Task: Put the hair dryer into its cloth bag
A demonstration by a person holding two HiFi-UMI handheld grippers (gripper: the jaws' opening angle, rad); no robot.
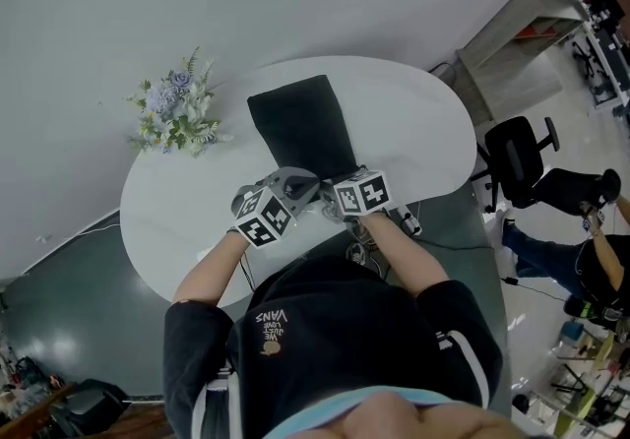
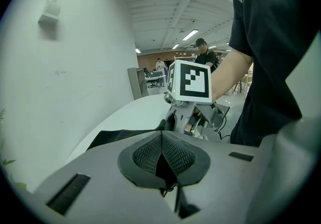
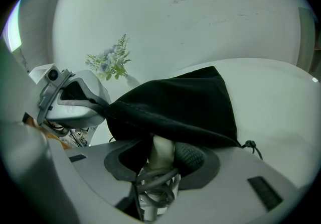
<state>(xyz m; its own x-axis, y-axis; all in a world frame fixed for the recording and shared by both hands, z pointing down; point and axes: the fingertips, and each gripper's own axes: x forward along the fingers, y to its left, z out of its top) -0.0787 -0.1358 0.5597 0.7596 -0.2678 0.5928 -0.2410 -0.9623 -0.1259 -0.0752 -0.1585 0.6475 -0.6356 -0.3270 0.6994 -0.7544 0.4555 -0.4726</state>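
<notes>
On the white desk [image 1: 177,220], the black cloth bag [image 1: 300,127] lies at 12 o'clock from both hands. The cord-wrapped hair dryer [image 3: 158,180] sits at the bag's mouth, clamped in the right claw [image 3: 163,160]. The left claw [image 2: 163,156] is pinched tight on the bag's rim. Insertion looks underway, and the next move is probably a push toward 12 o'clock. The dryer's head is hidden under the cloth.

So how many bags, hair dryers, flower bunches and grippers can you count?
Black cloth bag: 1
Hair dryer: 1
Bunch of flowers: 1
Grippers: 2, the left gripper and the right gripper
Total: 5
</notes>
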